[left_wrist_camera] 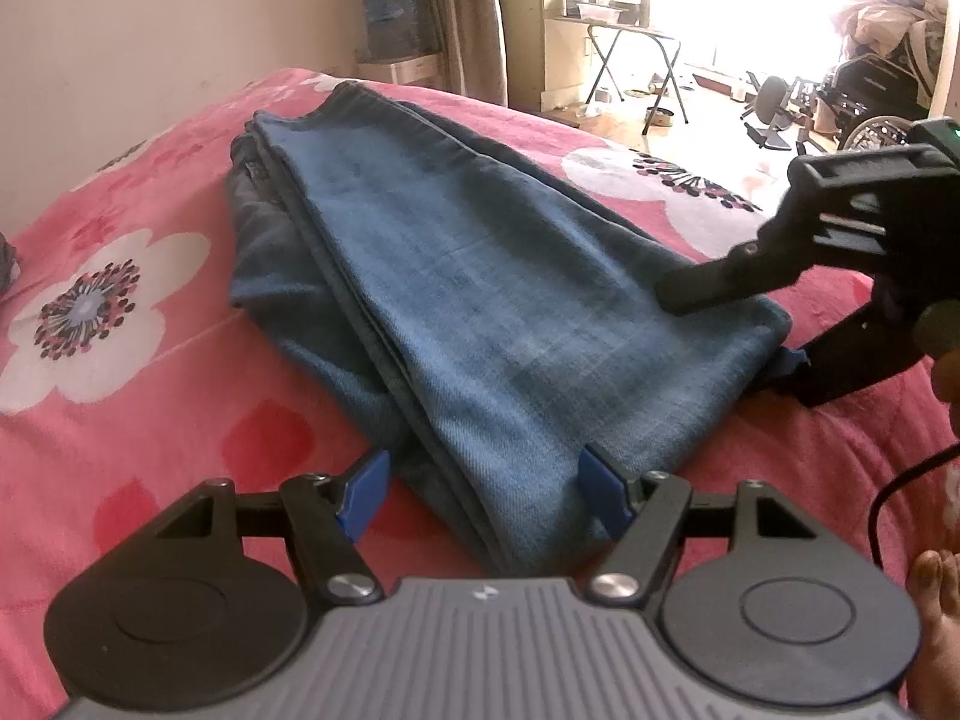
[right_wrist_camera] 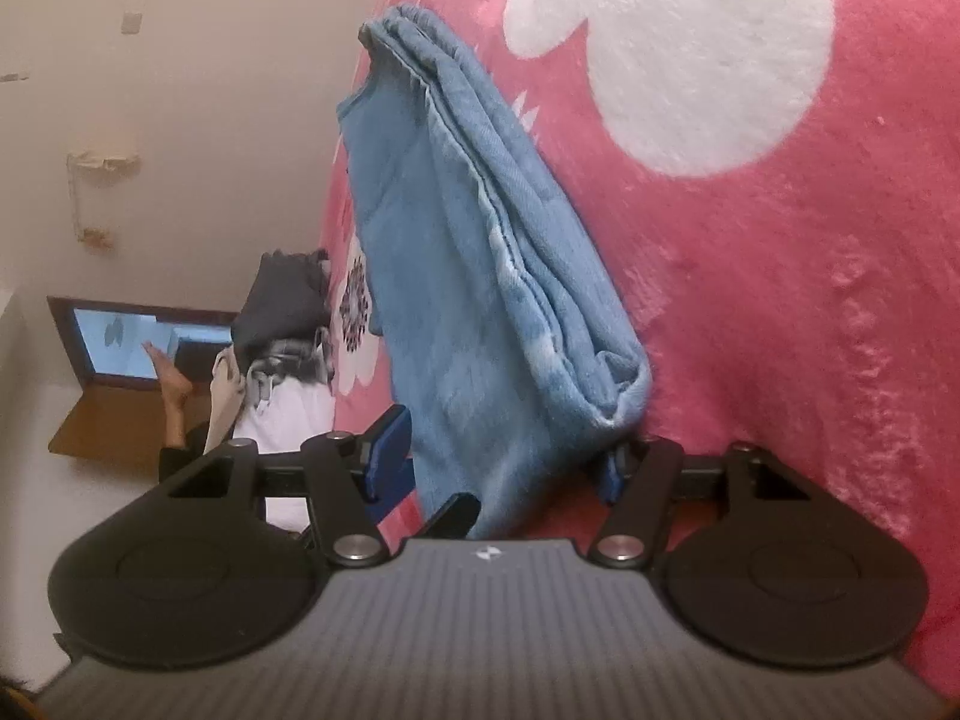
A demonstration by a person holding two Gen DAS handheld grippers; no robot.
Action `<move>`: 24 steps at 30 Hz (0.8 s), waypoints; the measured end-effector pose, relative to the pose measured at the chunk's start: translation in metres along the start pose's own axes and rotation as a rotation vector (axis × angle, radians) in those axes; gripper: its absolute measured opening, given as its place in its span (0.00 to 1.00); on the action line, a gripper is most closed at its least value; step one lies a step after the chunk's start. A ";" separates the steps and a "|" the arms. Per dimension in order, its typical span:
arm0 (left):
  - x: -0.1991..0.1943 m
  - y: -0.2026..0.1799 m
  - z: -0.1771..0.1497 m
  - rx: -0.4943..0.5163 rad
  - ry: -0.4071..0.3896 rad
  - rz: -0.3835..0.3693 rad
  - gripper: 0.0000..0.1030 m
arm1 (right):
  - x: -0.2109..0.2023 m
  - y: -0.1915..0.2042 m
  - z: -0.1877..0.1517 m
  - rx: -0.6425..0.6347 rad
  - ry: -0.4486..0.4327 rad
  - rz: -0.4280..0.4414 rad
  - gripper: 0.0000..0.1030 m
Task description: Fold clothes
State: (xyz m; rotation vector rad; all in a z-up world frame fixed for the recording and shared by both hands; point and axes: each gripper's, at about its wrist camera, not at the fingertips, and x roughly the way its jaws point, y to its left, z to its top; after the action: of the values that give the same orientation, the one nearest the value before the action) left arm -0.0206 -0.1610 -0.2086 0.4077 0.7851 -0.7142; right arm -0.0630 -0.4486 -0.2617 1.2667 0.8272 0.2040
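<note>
Jeans (left_wrist_camera: 480,276) folded lengthwise lie on the pink flowered blanket (left_wrist_camera: 150,396), their near end between the wide-open left gripper (left_wrist_camera: 486,495), their right edge between the parted right gripper (right_wrist_camera: 504,468), neither clamping.

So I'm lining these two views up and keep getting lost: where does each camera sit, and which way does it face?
Left wrist: on the left gripper, facing along the bed over the folded jeans toward a bright doorway; the right gripper and toes show at right.
Right wrist: on the right gripper, rolled sideways at the jeans' end; a clothes pile behind.
Shared: jeans, bed; both grippers open, straddling the denim.
</note>
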 end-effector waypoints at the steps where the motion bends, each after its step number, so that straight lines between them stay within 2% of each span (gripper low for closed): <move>1: 0.000 0.000 0.000 -0.002 0.000 0.000 0.69 | 0.000 0.000 -0.002 -0.002 -0.004 0.001 0.58; 8: 0.001 0.001 -0.001 -0.012 0.001 0.000 0.69 | 0.016 0.009 -0.015 -0.019 0.048 0.005 0.57; 13: 0.000 0.000 -0.001 -0.013 0.002 0.000 0.69 | 0.028 0.013 -0.006 0.002 0.022 0.003 0.53; 14: -0.001 0.000 -0.001 -0.015 0.002 0.000 0.69 | 0.028 0.013 -0.007 0.000 0.012 -0.003 0.50; 18: -0.001 0.001 -0.003 -0.021 0.001 -0.004 0.69 | 0.025 0.009 -0.020 0.008 -0.026 -0.037 0.32; 21: -0.002 0.001 -0.004 -0.023 -0.001 -0.003 0.69 | 0.026 0.003 -0.017 0.059 -0.029 -0.047 0.25; 24: -0.003 0.000 -0.005 -0.023 -0.004 -0.001 0.69 | 0.028 0.002 -0.015 0.077 -0.026 -0.049 0.23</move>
State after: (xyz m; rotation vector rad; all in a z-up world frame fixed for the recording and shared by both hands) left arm -0.0240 -0.1568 -0.2095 0.3854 0.7893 -0.7057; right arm -0.0524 -0.4210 -0.2731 1.3171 0.8492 0.1171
